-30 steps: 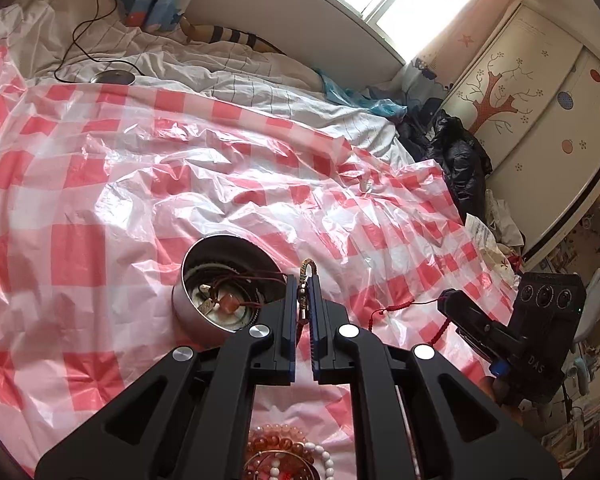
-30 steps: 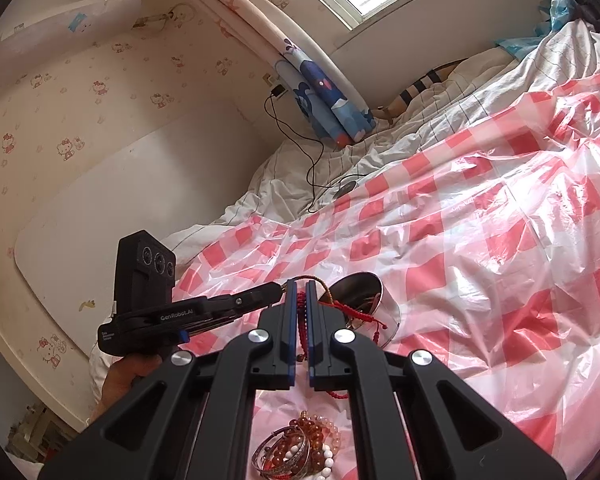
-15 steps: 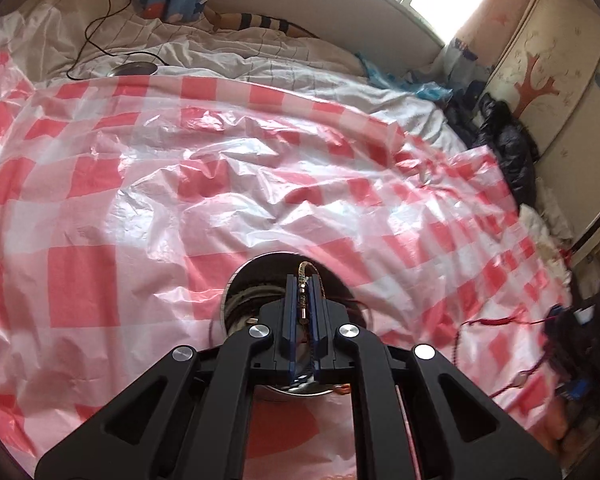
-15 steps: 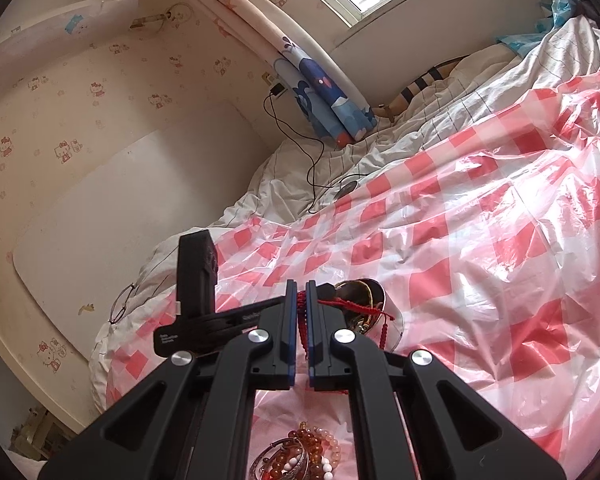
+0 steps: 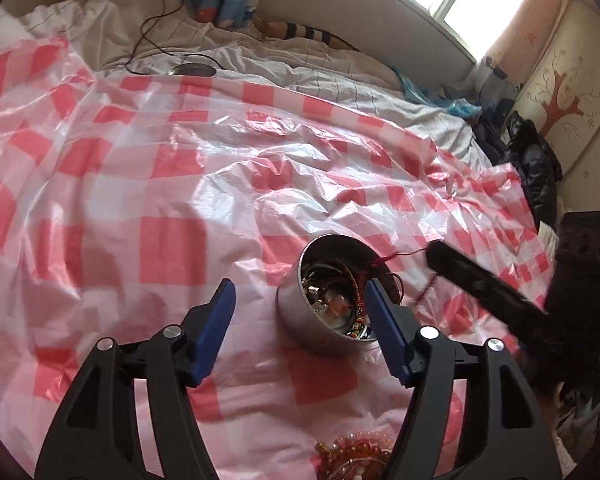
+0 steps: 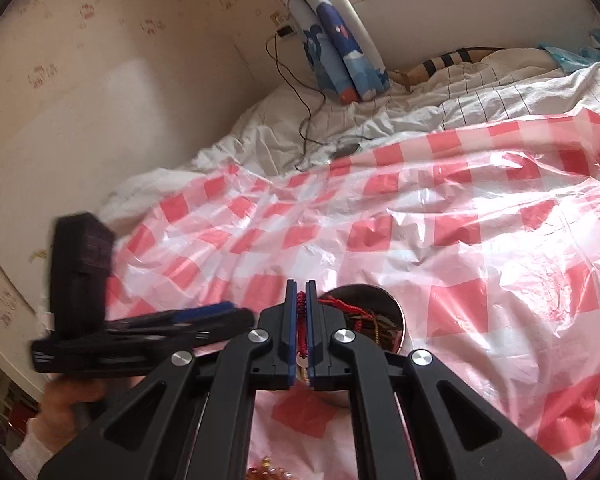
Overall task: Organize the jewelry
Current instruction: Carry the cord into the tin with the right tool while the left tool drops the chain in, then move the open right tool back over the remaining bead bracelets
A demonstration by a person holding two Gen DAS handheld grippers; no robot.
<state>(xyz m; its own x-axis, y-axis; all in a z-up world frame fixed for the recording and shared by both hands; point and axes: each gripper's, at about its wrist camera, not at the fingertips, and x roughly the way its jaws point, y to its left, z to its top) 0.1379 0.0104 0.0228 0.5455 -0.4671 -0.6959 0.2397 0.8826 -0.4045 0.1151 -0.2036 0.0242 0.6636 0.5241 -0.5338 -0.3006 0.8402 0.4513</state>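
a: where do the left tongs [image 5: 300,308] stand?

b: spread wide, with nothing held. the jaws have just been opening. their blue-padded fingers [image 5: 216,320] sit to either side of the round shiny metal tin [image 5: 300,320], and the right-hand pad overlaps the tin's rim in the left wrist view; whether it touches i cannot tell.

a: and the tin itself?

b: it rests on the crinkled red-and-white checked plastic sheet [image 5: 172,240] spread over the bed. inside lies a tangle of bracelets and cords: a dark braided bangle with gold beads [image 5: 346,276], plus some pale pieces at the bottom too small to name.

a: the right tongs [image 6: 301,300]?

b: pinched together on a red knotted cord bracelet [image 6: 300,320]. the cord runs up between the pads, and a red strand trails from them across to the tin's opening. in the left wrist view those tongs are a blurred dark bar at the right, just beyond the tin.

a: anything else of the jewelry?

b: a heap of amber-orange bead bracelets [image 5: 356,456] lies on the sheet at the bottom edge, nearer the cameras than the tin. a hand [image 6: 68,404] with a white sleeve grips the left handle at the lower left of the right wrist view.
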